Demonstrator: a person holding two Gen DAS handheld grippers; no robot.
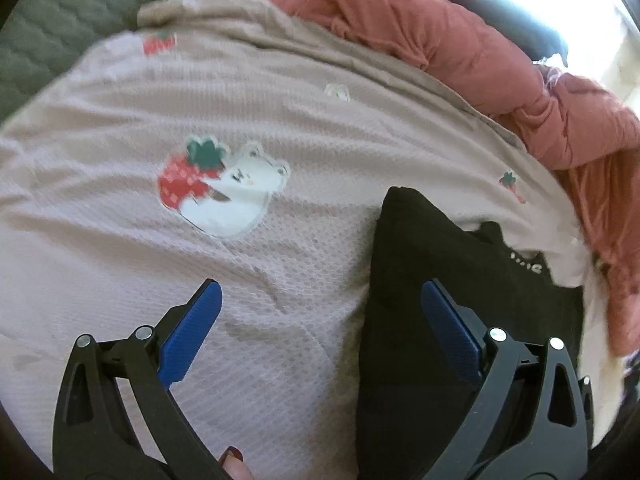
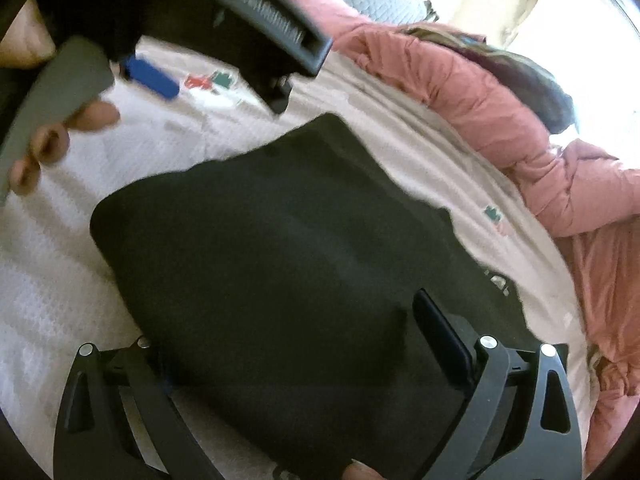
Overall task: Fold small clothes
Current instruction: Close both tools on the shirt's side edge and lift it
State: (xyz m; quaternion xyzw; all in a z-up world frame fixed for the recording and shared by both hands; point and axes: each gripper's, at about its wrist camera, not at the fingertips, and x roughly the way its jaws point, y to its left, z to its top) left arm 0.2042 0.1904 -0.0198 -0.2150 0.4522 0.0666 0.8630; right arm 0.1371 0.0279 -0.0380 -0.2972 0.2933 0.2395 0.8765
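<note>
- black garment lying folded on the pink blanket, filling the gap of the right gripper, jaws spread wide
- left gripper hovering, jaws spread, straddling the garment's left edge
- bare blanket left of the garment; pink jacket crowding right

Ahead of the left gripper, whose pads are ribbed blue plastic, lies waffle-textured bedspread cloth. The black garment looks soft and matt.

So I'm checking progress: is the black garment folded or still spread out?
Folded. The black garment lies as a compact block with a rounded doubled edge on the pink blanket; no sleeves or legs stick out.
</note>
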